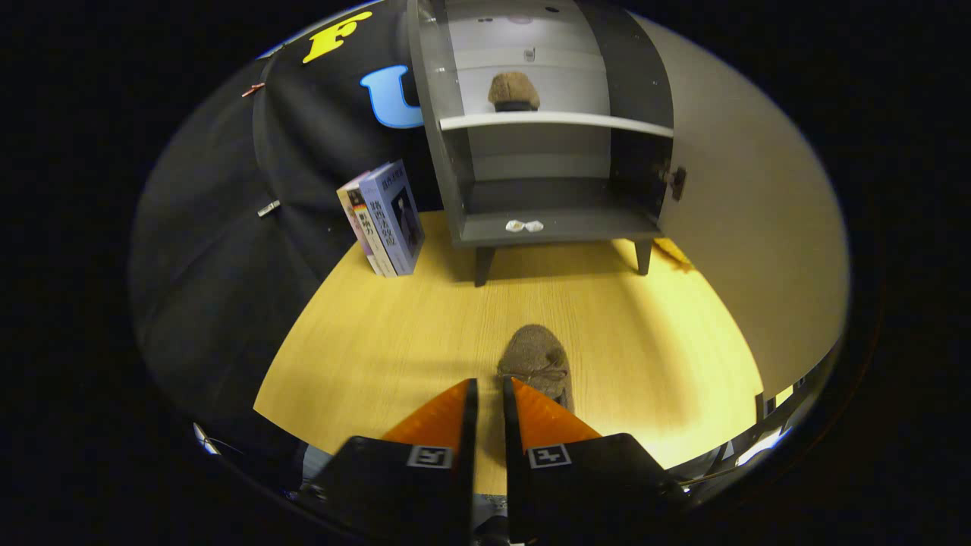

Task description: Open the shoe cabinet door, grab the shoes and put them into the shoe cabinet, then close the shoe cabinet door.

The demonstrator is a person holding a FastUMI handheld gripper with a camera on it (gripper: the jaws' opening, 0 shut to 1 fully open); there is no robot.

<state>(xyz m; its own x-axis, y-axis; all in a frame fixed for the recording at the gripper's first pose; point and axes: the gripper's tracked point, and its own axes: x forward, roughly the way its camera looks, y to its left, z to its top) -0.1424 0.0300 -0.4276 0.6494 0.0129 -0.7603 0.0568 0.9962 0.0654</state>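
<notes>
Gripper view: my gripper (485, 390) has its fingers nearly together, holding nothing. 1 fuzzy shoe (535, 362) lies just beyond them, near the open cabinet (557, 227). It looks soft and light; I'd pinch its collar.

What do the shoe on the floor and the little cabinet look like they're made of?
The shoe just ahead of the nearly closed gripper looks like soft brown suede or fleece: matte and fuzzy, with a small bow. The shoe cabinet seems to be dark grey laminated board, smooth and matte, with a paler shelf holding a second fuzzy shoe.
</notes>
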